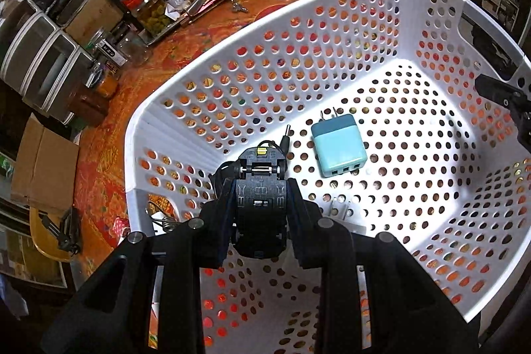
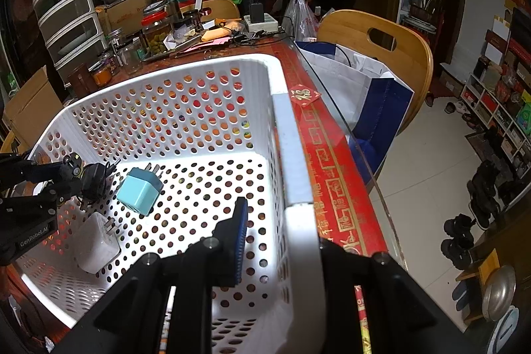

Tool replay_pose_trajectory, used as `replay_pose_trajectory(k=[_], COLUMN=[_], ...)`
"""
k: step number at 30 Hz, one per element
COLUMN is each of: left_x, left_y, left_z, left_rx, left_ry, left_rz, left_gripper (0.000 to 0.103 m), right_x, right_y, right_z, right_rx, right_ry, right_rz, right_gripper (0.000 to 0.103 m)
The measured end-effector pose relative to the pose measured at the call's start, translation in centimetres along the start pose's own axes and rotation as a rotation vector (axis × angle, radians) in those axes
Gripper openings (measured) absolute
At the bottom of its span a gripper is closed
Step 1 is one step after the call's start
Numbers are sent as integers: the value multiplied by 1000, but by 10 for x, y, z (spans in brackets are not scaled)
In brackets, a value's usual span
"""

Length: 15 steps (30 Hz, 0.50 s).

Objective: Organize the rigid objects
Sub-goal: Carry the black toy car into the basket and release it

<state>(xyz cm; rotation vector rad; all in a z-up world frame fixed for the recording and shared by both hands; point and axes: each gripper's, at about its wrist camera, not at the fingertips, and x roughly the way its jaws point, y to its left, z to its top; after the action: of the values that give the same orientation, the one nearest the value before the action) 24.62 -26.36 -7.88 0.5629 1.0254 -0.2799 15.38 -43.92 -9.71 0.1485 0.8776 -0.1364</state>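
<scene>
A white perforated basket [image 1: 232, 62] stands on the red table; it also shows in the right wrist view [image 2: 212, 62]. My left gripper [image 1: 260, 211] is shut on a black toy car [image 1: 260, 188] with a black cable and plug, held low inside the basket's left side; the car also shows in the right wrist view [image 2: 74, 170]. A light blue charger [image 1: 338, 145] lies on the basket floor, also in the right wrist view [image 2: 139, 189]. A white charger [image 2: 98, 241] lies near it. My right gripper [image 2: 275, 241] is shut on the basket's right rim [image 2: 298, 221].
Jars [image 1: 152, 12], plastic drawers [image 1: 36, 55], a cardboard box [image 1: 43, 165] and clutter crowd the table's far left. A wooden chair [image 2: 381, 45] with a white and blue bag [image 2: 365, 88] stands beyond the table's right glass edge. Shoes [image 2: 464, 234] lie on the floor.
</scene>
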Motion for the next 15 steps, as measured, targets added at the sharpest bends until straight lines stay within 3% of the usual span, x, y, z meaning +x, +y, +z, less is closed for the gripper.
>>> replay_pose_trajectory(k=[2, 4, 6, 8, 11, 14, 15], left_x=[2, -2, -14, -30, -64, -83, -81], left_y=[-2, 1, 7, 22, 75, 135, 160], left_z=[0, -3, -8, -16, -43, -76, -91], left_rx=[14, 27, 18, -23, -165, -299, -354], left_ry=[8, -3, -65, -129, -231, -302, -307], left_rz=[-3, -11, -19, -13, -37, -5, 37], left_gripper=[27, 35, 67, 74, 77, 103, 103], right_x=[0, 0, 0, 0, 0, 0, 0], right_y=[0, 0, 0, 0, 0, 1, 1], right_z=[0, -1, -1, 0, 1, 1, 1], right_rx=[-2, -2, -3, -3, -6, -10, -11], right_ry=[2, 3, 6, 8, 10, 10, 9], right_rz=[-1, -2, -3, -5, -10, -13, -14], right_gripper=[21, 21, 21, 21, 21, 21, 21])
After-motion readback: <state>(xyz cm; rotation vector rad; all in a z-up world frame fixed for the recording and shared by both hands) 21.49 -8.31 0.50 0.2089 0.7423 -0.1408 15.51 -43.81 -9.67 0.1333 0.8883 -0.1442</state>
